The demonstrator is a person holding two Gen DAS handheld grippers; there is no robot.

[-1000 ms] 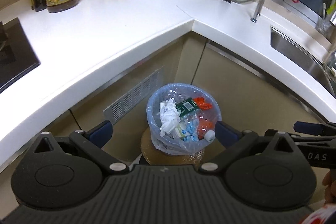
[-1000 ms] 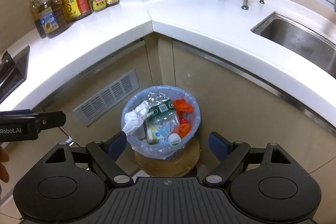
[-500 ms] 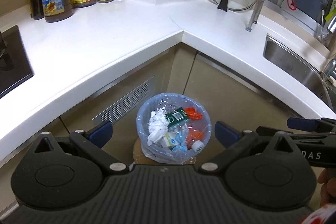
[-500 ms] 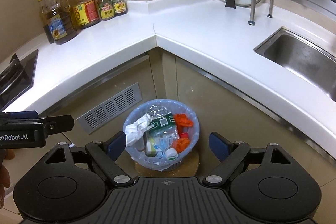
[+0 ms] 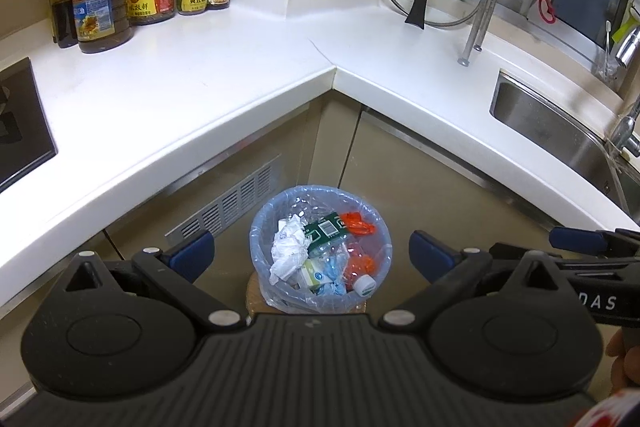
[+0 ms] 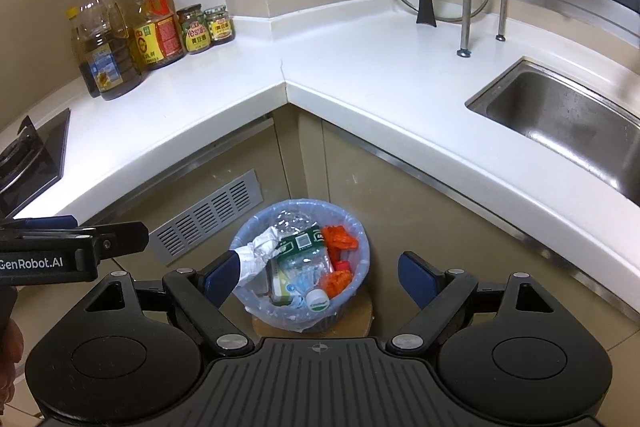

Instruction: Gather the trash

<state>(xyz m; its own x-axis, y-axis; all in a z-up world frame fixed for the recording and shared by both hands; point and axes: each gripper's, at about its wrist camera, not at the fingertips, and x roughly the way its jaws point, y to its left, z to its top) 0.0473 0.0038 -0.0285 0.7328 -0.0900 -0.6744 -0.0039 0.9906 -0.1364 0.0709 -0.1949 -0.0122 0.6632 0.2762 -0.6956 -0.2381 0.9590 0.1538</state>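
Two grippers, yours: the left gripper [image 5: 312, 253] and right gripper [image 6: 316, 273] both gape wide and hold nothing, each framing one lined trash bin [image 5: 262, 227] on the floor below the counter corner. Inside it you can count one crumpled tissue [image 5: 289, 247], one white cap [image 5: 364, 285] and orange wrappers [image 6: 338, 239]. Only your right view shows the sink [image 6: 560, 115] whole; the left crops it. Bottle labels [image 5: 92, 13] stay unreadable.

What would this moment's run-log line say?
left tool: open, empty | right tool: open, empty | bin: on floor, bag-lined, full of trash | counter: no loose trash seen
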